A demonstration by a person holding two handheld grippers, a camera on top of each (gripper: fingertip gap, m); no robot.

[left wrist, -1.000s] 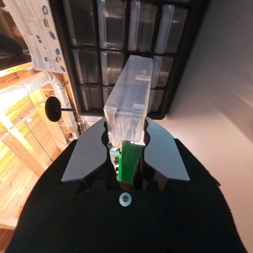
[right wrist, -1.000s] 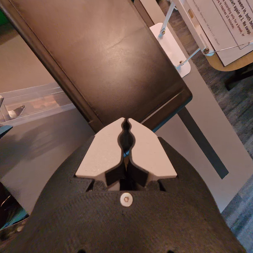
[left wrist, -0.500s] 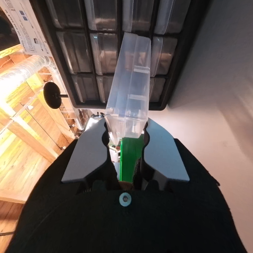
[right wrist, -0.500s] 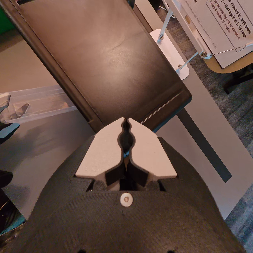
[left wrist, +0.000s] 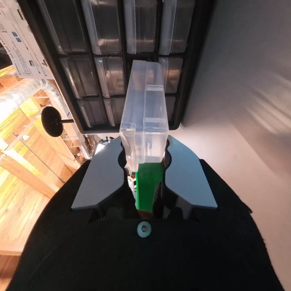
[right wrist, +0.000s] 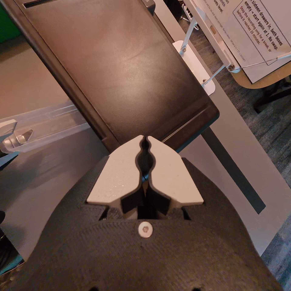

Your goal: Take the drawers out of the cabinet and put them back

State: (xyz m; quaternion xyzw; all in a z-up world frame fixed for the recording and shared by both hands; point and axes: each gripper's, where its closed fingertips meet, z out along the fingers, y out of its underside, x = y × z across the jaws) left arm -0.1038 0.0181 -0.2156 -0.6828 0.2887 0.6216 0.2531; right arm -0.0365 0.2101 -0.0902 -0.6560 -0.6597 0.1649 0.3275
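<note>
Your left gripper [left wrist: 144,146] pinches a clear drawer [left wrist: 145,113] by its front end, one finger on each side wall. The drawer runs straight ahead from the fingertips, and its far end meets the black cabinet [left wrist: 191,66] at a slot in the grid; how deep it sits you cannot tell. Other clear drawers [left wrist: 108,26] fill the slots around it, ahead and to both sides of your fingers.

Your right gripper [right wrist: 145,138] is pressed together with nothing between the fingers. Its tips sit at the near edge of the cabinet's dark flat panel [right wrist: 119,66]; contact cannot be judged. Off to the left of these fingers the same drawer [right wrist: 47,119] sticks out from the cabinet over the grey table [right wrist: 47,181], with the left gripper's fingers [right wrist: 7,126] on its end. To the right, well apart, a white stand [right wrist: 195,66] carries a printed sheet [right wrist: 255,26].
</note>
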